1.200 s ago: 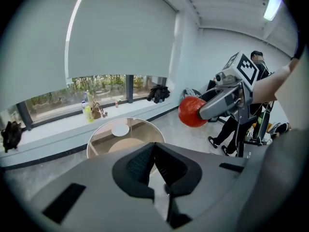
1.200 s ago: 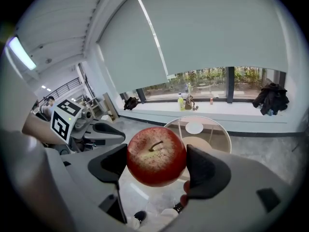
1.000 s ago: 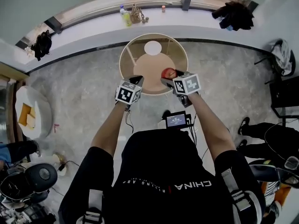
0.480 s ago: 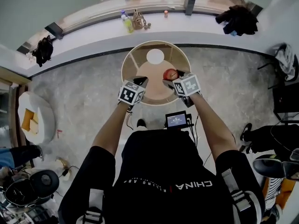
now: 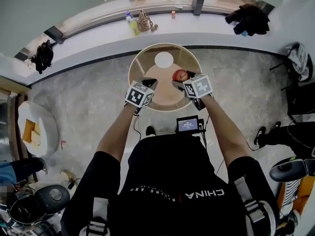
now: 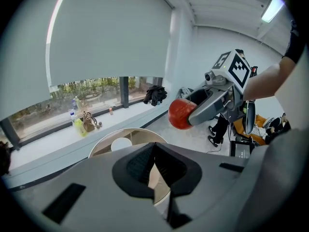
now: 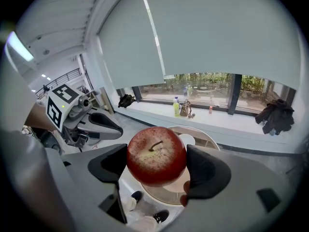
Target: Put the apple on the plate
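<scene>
In the head view, your right gripper (image 5: 177, 82) holds the apple (image 5: 179, 75) in the air over the right side of the round table (image 5: 135, 63). The white plate (image 5: 164, 59) lies on the table's far part, apart from the apple. Your left gripper (image 5: 147, 85) hangs over the table's near left side, beside the right one.

In the left gripper view, your left jaws are closed tip to tip with nothing between them. Past them you see the table and the plate (image 6: 120, 144) below. To the right, the other gripper carries the red apple (image 6: 181, 113) at its tip, clear of the tabletop.

In the right gripper view, your right jaws press on both sides of the apple (image 7: 156, 154), whose stem faces the camera. The table lies beneath it, and the plate (image 7: 186, 140) peeps out just to the right of the apple. Your left gripper (image 7: 116, 125) shows at the left, and a yellow-green bottle (image 7: 176, 107) stands on the window ledge (image 7: 222, 119) beyond.
</scene>
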A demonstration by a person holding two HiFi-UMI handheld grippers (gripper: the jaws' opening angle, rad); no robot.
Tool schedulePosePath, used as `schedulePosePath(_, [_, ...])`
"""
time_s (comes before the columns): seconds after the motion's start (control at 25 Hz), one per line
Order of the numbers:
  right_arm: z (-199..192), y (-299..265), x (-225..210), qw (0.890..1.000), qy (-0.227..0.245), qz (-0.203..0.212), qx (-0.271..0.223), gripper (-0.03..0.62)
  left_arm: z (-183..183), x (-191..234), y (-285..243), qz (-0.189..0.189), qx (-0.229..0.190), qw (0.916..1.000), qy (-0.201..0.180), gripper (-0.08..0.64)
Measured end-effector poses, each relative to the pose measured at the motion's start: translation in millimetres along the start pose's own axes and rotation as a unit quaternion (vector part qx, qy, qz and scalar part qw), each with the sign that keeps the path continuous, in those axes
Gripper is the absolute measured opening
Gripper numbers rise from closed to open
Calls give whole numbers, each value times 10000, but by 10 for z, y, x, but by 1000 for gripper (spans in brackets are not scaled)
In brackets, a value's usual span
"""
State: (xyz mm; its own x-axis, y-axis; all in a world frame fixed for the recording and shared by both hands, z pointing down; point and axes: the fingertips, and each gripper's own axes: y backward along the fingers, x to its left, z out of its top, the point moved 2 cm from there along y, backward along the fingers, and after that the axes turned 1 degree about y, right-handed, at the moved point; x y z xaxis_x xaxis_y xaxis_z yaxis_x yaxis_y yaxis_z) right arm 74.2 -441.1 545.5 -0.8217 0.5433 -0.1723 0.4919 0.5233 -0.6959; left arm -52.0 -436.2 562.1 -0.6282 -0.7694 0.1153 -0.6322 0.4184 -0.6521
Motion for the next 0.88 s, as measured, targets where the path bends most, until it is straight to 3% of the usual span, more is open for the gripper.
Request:
schedulePosePath(0.2, [-58,-62,-10,9998,65,133,117,407,-46,-16,-32,-2,66,10000,35,17])
schedulePosePath(0.4, [19,-86,-323,9908,1176,208,632,407,83,114,-194,88,369,9990,-238,17])
schedulePosePath(0.52, [87,-225,-552,9863,1426,320,768,407,168,261,-351,220,396,9989,-89,17])
schedulePosePath(0.68, [87,-723,-731,9848,1445,405,872,407,130,508,-733,162,317,9992,166,17])
schedulePosePath(0.88, [88,-1780,-1085,9917,943,280,832,407,-68,1197,-1459,177,211,9985,470,17])
